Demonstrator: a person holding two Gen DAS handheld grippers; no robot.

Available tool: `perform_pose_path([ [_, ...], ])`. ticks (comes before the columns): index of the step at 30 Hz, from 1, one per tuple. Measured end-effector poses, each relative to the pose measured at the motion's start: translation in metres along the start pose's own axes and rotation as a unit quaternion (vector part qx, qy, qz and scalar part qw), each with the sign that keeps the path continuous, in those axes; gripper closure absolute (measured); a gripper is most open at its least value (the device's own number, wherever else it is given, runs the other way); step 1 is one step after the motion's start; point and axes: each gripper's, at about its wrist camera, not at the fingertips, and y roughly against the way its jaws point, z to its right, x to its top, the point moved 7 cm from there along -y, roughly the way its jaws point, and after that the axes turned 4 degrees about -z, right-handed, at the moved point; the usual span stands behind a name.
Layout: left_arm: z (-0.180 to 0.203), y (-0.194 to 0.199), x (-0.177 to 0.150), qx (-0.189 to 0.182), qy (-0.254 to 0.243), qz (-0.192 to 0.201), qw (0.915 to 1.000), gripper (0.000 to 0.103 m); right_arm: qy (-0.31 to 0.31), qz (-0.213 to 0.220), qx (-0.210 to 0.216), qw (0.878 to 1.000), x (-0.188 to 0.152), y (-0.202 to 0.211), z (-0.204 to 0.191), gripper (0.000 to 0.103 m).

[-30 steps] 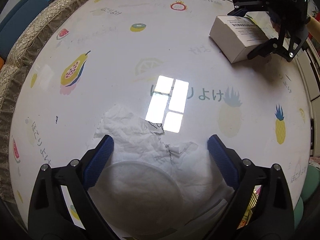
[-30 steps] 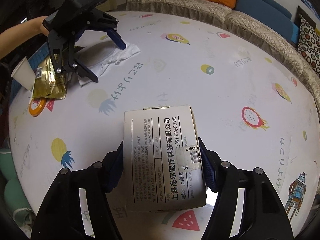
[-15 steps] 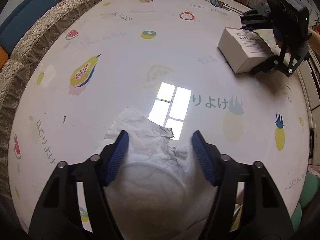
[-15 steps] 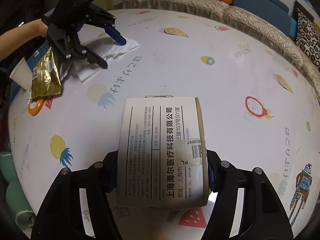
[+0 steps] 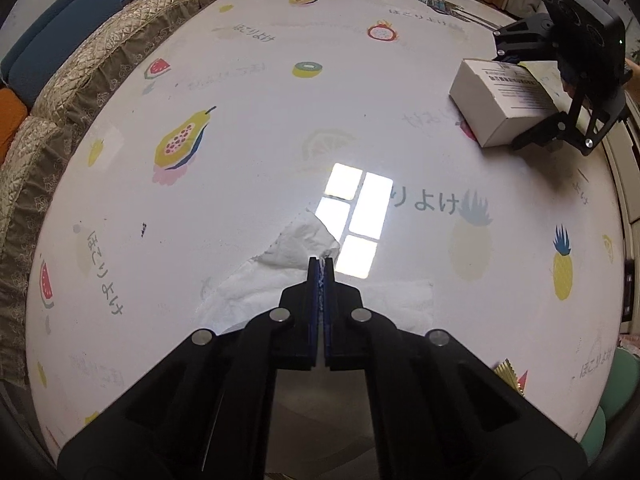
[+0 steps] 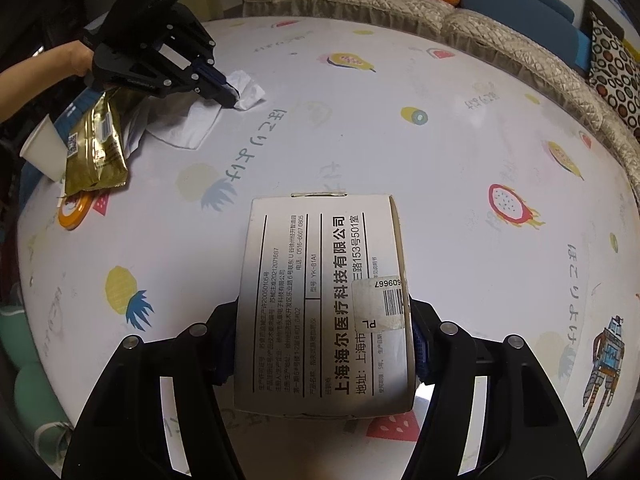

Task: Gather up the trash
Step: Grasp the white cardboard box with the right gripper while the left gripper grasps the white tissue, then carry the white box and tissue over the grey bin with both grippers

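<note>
My left gripper (image 5: 321,264) is shut on a crumpled white tissue (image 5: 298,250) that lies on the fruit-print table (image 5: 240,168); the tissue bunches up between the blue pads. From the right wrist view the left gripper (image 6: 232,98) pinches the tissue (image 6: 248,94) at the table's far left. My right gripper (image 6: 324,344) is shut on a white cardboard box (image 6: 324,300) with black Chinese print and a barcode label. In the left wrist view the right gripper (image 5: 516,100) holds the box (image 5: 496,108) at the far right.
A gold foil packet (image 6: 94,152), a white paper cup (image 6: 42,152) and an orange tape roll (image 6: 72,212) lie at the table's left edge. A quilted sofa (image 6: 480,28) with cushions runs behind the table. A clear plastic lid (image 5: 288,400) lies under my left gripper.
My left gripper has closed from wide open onto the tissue, bunching it upward. My right gripper keeps hold of the box, which has shifted slightly.
</note>
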Motion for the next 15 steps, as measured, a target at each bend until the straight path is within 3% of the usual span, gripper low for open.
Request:
perform_pose_path([
  [6,0.012,0.024,0.015,0.017,-0.01,0.014,0.9997,0.103,0.006,0.021,-0.015,1.0,0.004,0.021,-0.005,0.04],
  [15,0.049,0.105,0.037,0.042,-0.029,0.065,0.9966,0.103,0.02,0.059,-0.049,0.997,0.012,0.095,-0.023,0.04],
])
